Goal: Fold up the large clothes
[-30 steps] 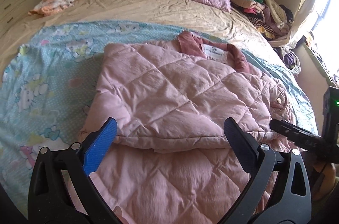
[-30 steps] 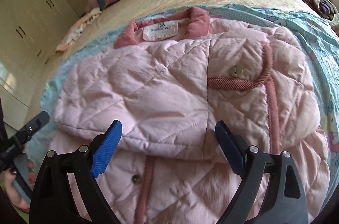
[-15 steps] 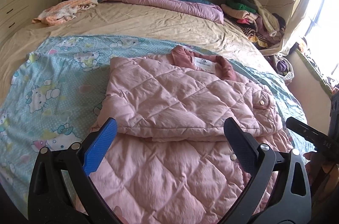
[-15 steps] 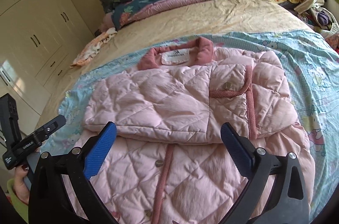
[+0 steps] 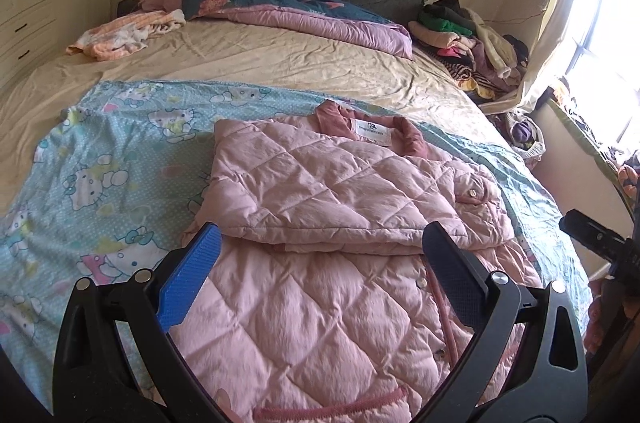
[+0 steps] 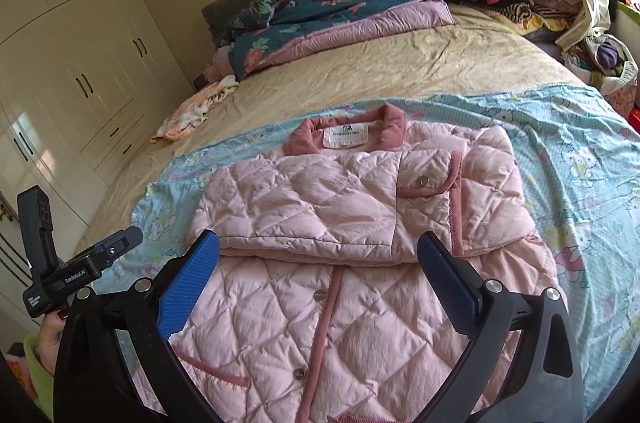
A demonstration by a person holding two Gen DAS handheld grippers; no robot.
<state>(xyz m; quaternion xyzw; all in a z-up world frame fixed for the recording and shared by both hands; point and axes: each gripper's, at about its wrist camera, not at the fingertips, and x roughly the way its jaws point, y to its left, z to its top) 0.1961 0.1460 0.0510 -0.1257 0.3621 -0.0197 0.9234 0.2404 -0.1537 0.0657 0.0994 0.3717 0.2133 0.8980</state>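
The pink quilted jacket (image 6: 360, 223) is lying on the bed (image 5: 280, 63), sleeves folded over its chest. Above its hem, the left gripper (image 5: 320, 263) and right gripper (image 6: 320, 263) are hanging wide open, gripping nothing, the right's jaws having just been opening.

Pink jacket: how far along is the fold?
Done: the sleeves of the pink jacket are folded across the chest, below the collar. In hand: nothing; the left claw and right claw are open and empty. Left: folding the lower half up.

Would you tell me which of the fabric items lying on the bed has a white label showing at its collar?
The pink quilted jacket on the cartoon-print blue sheet; the others show no label.
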